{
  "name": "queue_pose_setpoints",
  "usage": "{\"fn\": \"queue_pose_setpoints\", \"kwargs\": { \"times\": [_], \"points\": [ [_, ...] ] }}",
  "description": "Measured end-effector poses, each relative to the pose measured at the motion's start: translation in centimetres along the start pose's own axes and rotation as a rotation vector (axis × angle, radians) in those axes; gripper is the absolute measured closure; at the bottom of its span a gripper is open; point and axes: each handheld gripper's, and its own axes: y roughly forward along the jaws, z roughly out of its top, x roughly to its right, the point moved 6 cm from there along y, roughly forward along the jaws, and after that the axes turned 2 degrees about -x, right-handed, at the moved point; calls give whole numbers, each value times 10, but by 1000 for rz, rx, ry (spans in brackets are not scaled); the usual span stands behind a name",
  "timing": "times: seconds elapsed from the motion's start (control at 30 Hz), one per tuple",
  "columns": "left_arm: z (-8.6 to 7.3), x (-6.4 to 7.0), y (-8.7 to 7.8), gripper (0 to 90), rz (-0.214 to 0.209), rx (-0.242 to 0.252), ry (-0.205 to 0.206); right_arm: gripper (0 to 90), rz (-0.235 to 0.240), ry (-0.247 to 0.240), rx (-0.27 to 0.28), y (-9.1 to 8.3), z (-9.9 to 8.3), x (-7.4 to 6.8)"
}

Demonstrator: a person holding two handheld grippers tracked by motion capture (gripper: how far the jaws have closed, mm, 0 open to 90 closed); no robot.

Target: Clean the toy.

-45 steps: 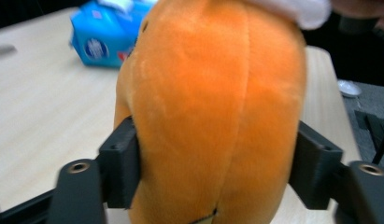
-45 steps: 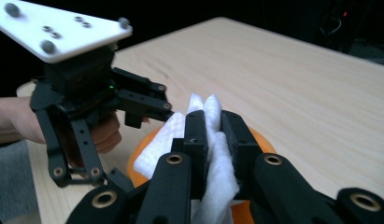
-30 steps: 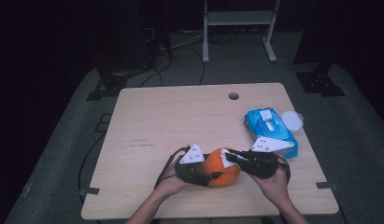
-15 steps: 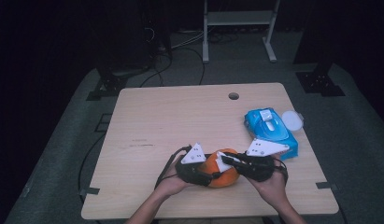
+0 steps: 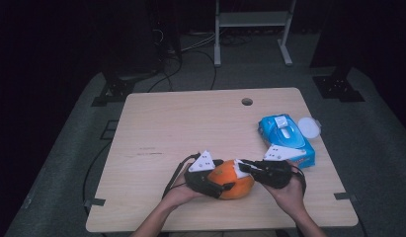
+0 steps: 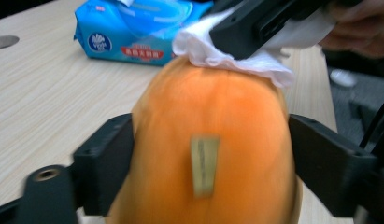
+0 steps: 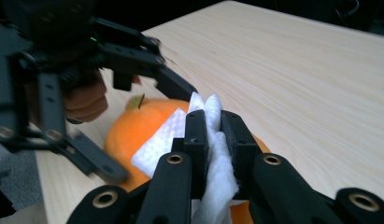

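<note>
High view: dim, surroundings near black, worktop (image 5: pixel 190 128) evenly lit from above, soft faint shadows, no glare, slightly grainy | left gripper view: bright, orange fruit (image 6: pixel 213 149) and close jaws blurred, wipes packet (image 6: pixel 129 35) soft | right gripper view: near jaws sharp, far corners dark, background soft

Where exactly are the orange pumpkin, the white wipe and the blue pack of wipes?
Round orange pumpkin (image 6: pixel 213 140): left gripper view, its front skin.
Crumpled white wipe (image 7: pixel 157 144): right gripper view, the flat part lying on the pumpkin.
Blue plastic pack of wipes (image 5: pixel 294 140): high view, its top face.
</note>
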Motion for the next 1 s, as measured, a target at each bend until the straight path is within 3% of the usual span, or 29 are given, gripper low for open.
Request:
{"fn": "queue_pose_setpoints", "kwargs": {
  "times": [0.07, 0.2, 0.33, 0.47, 0.5, 0.63, 0.8, 0.87, 1.0],
  "points": [
    [-3, -4, -2, 106, -12, 7, -6, 806, -5, 21, 0, -2, -3, 8],
    [-18, -11, 7, 74, -56, -5, -79, 805, 0, 56, -4, -2, -7, 17],
    [-16, -5, 9, 171, -22, -30, -48, 806, 4, 34, 3, -2, -2, 7],
    [-15, -2, 10, 177, -6, -34, -42, 805, 39, -9, 9, 1, 5, -11],
    [-15, -3, 9, 176, -15, -23, -49, 805, 33, -20, 7, 2, 5, -11],
    [-16, -5, 9, 87, -62, 6, -52, 804, 21, 23, 3, 1, -2, 4],
    [-19, -4, 15, 54, -57, 13, -47, 804, 14, 60, 7, -1, -6, 14],
    [-21, -3, 15, 115, -34, -1, -22, 804, 16, 55, 7, 0, -4, 12],
    [-11, -3, 4, 278, -11, 13, -25, 803, 16, 38, 22, -2, 1, 5]
  ]
}}
